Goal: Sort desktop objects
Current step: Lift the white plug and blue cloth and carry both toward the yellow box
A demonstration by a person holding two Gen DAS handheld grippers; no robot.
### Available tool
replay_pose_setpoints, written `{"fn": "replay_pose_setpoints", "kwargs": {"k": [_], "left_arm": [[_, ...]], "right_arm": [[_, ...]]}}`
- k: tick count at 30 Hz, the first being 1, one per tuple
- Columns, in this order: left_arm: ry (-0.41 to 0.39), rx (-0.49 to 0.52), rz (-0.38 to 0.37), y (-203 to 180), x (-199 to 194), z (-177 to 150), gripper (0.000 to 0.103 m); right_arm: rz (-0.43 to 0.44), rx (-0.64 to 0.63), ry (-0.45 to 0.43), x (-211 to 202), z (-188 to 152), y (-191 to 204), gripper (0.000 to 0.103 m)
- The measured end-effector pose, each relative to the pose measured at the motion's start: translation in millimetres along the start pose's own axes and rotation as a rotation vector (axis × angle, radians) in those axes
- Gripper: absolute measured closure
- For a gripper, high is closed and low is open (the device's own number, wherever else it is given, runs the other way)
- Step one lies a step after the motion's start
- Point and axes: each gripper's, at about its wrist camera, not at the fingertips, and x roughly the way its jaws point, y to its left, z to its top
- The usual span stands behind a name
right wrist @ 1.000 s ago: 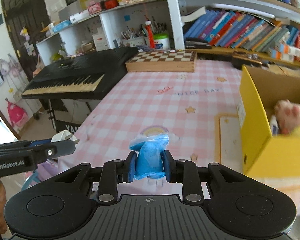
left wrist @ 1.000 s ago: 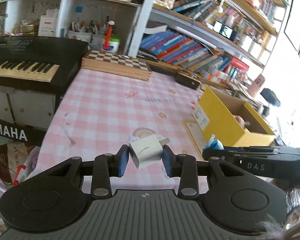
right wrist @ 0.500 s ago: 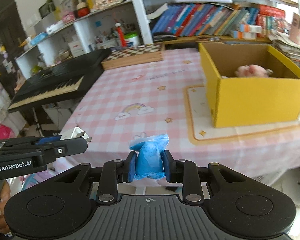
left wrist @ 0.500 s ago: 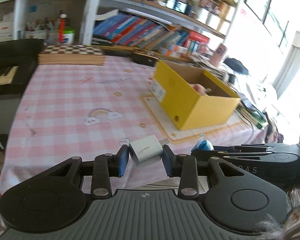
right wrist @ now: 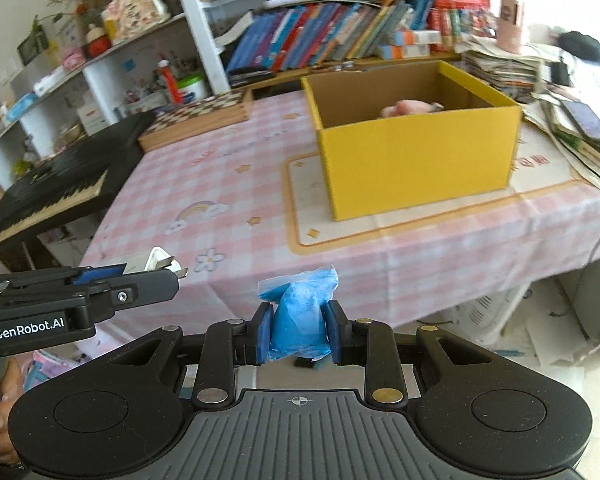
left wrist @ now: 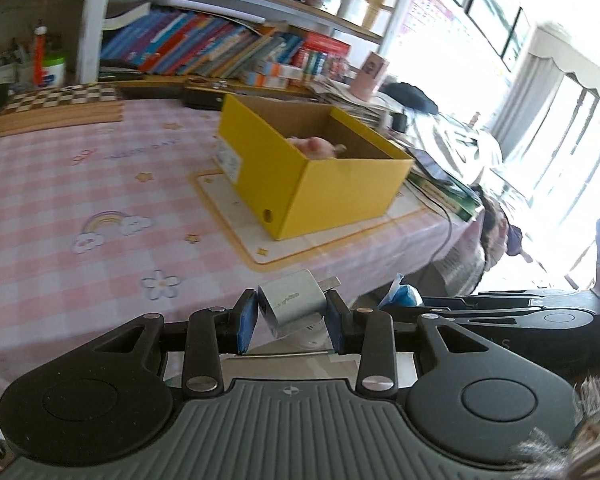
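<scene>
My left gripper (left wrist: 291,322) is shut on a white plug adapter (left wrist: 292,306), its metal prongs pointing right. In the right wrist view that adapter (right wrist: 156,261) shows at the left, sticking out past the left gripper. My right gripper (right wrist: 298,330) is shut on a small blue plastic packet (right wrist: 298,312); the same packet (left wrist: 404,296) shows beside the left gripper. Both hang in front of the table's near edge. An open yellow cardboard box (right wrist: 416,160) stands on a mat on the table, also seen as the yellow box (left wrist: 312,184), with a pink soft toy (right wrist: 408,109) inside.
The table wears a pink checked cloth (right wrist: 228,184). A chessboard box (right wrist: 198,118) lies at its far side, a black keyboard (right wrist: 56,184) stands to the left. Bookshelves (right wrist: 340,40) fill the back. Stacked papers and a phone (right wrist: 588,120) lie at the right.
Both views have swung right, so the yellow box now sits more central and closer. The keyboard has slid out of the left view. Both grips are unchanged.
</scene>
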Motion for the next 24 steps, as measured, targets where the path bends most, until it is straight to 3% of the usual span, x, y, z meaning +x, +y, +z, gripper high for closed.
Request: {"fn": "replay_pose_setpoints", "kwargs": {"k": [7, 24], "left_arm": [[0.028, 0.047, -0.046, -25.4, 20.0, 6.5, 0.070], [0.047, 0.062, -0.041, -66.6, 64.1, 27.9, 0.070]], "right_arm": [[-0.027, 0.038, -0.004, -6.5, 0.6, -26.4, 0.076], [-0.023, 0.070, 0.010, -0.7, 23.7, -87.8, 0.076]]}}
